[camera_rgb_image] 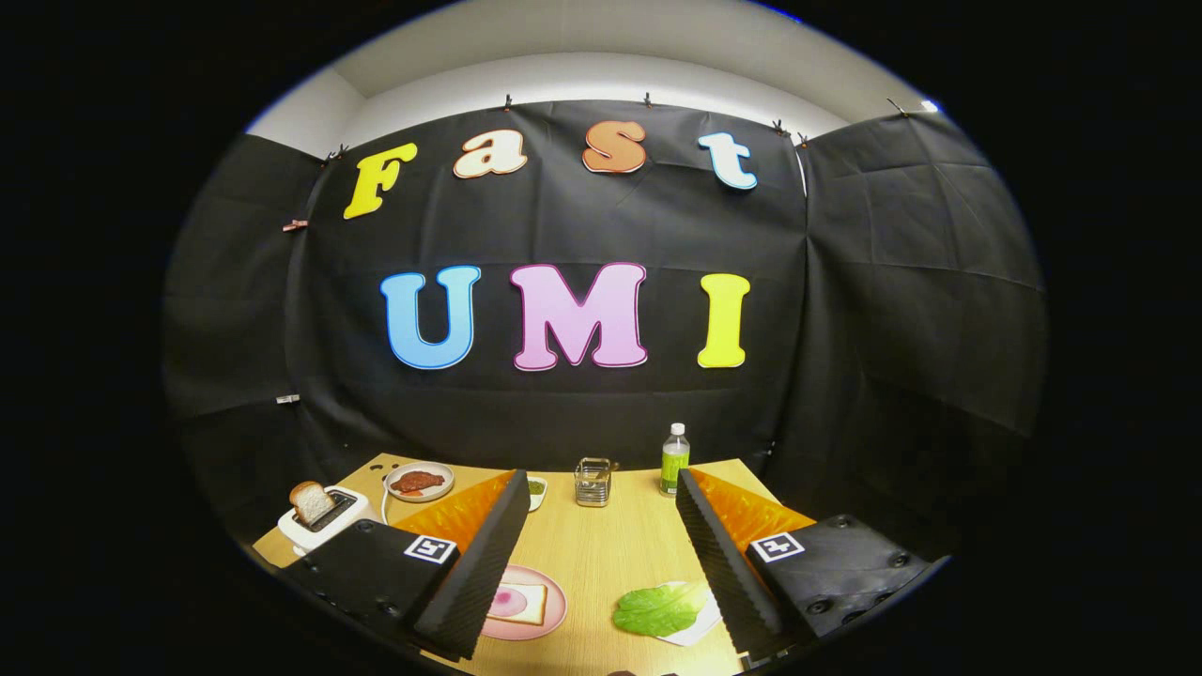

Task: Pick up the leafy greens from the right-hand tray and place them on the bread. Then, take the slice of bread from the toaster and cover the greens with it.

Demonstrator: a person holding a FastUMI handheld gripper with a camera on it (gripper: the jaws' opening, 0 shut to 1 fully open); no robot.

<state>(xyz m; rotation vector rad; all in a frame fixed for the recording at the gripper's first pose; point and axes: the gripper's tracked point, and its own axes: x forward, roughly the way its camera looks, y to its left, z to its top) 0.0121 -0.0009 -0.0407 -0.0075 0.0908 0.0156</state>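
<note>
Two fingers spread wide over my table

Table (601, 554) first, then my gripper (601, 563), fingers apart, gripping nothing. Toaster (324, 526) beside my left finger holds a bread slice (309, 500). Pink plate (540, 601) carries bread (521, 603); leafy greens (657, 608) lie on a white tray (700, 627) against my right finger.

gripper (601, 563) fingers spread wide; bare table (601, 554) between them, metal rack (593, 482) and bottle (674, 459) stand beyond.

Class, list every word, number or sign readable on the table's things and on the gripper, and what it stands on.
Bottle label: too small to read.
Square markers on the hand-held gripper: black-and-white patterns, no words; its fingers stand open, holding nothing.
Toaster: no text visible.
</note>
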